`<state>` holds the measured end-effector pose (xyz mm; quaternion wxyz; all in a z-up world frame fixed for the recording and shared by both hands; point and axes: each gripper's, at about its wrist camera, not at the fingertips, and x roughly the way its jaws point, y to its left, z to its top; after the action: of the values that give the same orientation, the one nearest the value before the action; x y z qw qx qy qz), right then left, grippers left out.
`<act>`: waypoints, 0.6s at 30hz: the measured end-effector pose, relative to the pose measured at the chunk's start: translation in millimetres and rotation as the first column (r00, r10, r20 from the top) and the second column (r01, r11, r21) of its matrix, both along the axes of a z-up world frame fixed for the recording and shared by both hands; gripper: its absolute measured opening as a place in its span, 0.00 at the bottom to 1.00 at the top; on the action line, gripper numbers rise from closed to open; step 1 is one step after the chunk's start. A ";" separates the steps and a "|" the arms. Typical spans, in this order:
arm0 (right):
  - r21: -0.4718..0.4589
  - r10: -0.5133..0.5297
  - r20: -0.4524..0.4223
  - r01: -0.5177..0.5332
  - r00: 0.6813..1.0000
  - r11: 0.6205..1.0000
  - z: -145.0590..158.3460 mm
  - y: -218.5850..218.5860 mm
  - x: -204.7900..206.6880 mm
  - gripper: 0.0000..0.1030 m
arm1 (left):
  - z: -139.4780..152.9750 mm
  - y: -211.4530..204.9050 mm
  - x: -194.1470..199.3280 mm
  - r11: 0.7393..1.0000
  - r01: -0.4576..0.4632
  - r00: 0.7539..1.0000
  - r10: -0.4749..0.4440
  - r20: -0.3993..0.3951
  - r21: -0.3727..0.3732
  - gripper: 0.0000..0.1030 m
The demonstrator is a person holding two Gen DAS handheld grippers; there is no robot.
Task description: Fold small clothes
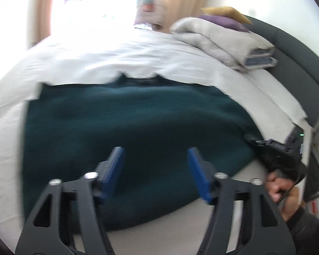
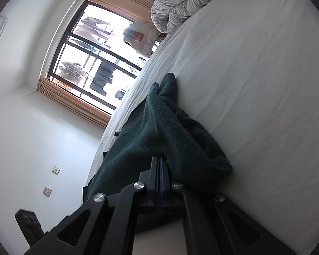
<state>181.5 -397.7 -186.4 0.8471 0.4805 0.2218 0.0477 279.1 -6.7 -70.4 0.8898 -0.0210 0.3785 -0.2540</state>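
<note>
I am holding my left gripper (image 1: 155,170) apart over the green cloth (image 1: 127,127); nothing in it | my right gripper (image 2: 159,161) is pinching the cloth's edge on the bed (image 2: 255,85)

Dark teal garment (image 1: 127,127), white bedsheet (image 1: 95,59), blue pads (image 1: 114,170) on black left tongs (image 1: 155,176), pale grey duvet (image 1: 219,40)

The left wrist camera is looking down along its blue pads (image 1: 114,170) across the dark green garment (image 1: 127,131) toward the window (image 1: 100,6), hovering close above. The right wrist camera is lying rolled sideways, almost against the same garment (image 2: 159,131), facing the window (image 2: 91,63) too. Both are sharing the white bed (image 1: 117,59) and folded duvet (image 1: 219,40).
</note>
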 end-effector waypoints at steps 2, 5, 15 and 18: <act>-0.002 0.002 0.001 -0.002 1.000 1.000 -0.5 -0.8 1.0 0.00 | -12.8 -21.5 12.3 0.999 0.051 0.997 -0.050 -0.057 0.006 0.32; -0.002 0.002 0.001 -0.002 1.000 1.000 -1.2 -0.6 1.0 0.00 | -41.0 -23.8 22.2 0.999 0.046 0.991 -0.042 -0.129 0.024 0.30; -0.003 0.001 0.001 -0.001 1.000 1.000 -0.5 -0.9 1.7 0.00 | -43.8 63.7 6.4 0.993 -0.064 0.990 0.050 -0.130 -0.101 0.17; -0.003 0.001 0.001 -0.001 1.000 1.000 -0.6 -1.1 2.0 0.00 | -48.6 91.5 -6.2 0.988 -0.101 0.987 0.086 -0.135 -0.113 0.17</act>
<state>183.5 -398.8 -187.0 0.8480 0.4790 0.2215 0.0479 272.9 84.7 -119.0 0.8715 -0.1084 0.4181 -0.2321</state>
